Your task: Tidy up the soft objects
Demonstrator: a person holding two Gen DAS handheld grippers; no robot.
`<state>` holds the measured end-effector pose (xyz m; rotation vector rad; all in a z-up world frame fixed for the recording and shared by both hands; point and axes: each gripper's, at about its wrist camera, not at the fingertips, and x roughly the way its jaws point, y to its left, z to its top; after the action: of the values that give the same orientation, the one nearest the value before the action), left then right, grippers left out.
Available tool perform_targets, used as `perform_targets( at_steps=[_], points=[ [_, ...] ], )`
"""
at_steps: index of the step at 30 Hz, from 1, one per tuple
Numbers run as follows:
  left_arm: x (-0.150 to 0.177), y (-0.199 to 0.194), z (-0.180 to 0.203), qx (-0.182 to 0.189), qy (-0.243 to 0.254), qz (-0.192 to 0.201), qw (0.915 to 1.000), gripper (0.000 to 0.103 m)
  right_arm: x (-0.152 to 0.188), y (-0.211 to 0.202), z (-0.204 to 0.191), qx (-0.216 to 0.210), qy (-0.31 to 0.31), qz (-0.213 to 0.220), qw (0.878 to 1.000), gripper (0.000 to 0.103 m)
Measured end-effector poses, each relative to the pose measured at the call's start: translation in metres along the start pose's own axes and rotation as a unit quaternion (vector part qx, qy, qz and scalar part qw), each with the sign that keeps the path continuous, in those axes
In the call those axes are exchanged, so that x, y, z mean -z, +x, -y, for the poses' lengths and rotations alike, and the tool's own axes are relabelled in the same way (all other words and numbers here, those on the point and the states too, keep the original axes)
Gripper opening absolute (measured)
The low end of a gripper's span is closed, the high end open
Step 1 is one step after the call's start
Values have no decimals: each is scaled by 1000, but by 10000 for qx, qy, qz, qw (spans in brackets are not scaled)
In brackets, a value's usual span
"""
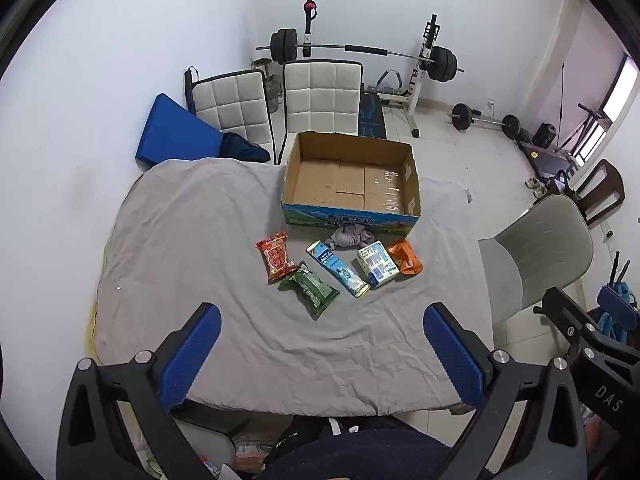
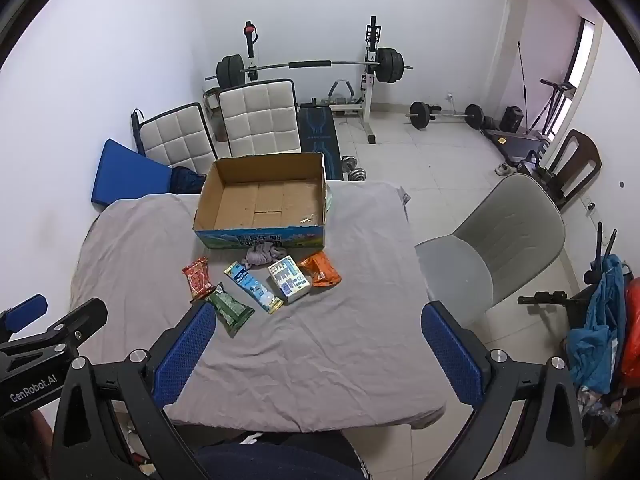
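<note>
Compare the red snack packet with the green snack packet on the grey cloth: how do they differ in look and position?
The red snack packet lies nearer the cardboard box; the green snack packet lies nearer the camera. The red packet shows red pieces pictured on its front; the green packet is dark and leafy in print. The red packet sits almost square to the box; the green packet lies on a slant. Both are sealed, lie flat on the cloth, outside the box, and their corners nearly meet.

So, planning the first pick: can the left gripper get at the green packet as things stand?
Probably yes. The left gripper is open and empty, and the green packet lies nearest it on the grey cloth, with nothing between; only the red packet touches its far corner.
</note>
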<state>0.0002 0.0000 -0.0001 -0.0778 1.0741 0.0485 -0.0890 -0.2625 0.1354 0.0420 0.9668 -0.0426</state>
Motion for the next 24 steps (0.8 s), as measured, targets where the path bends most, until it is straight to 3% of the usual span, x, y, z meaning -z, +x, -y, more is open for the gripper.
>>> perform_targets(
  at_steps=[16,24],
  points=[
    [-5,-8,3,-35,6,84,10000,103,-8,4,5,29,31,-29,10000,103],
    [2,-5,5,-57,54,170,9998,103,5,1,4,41,18,23,10000,103]
  ],
)
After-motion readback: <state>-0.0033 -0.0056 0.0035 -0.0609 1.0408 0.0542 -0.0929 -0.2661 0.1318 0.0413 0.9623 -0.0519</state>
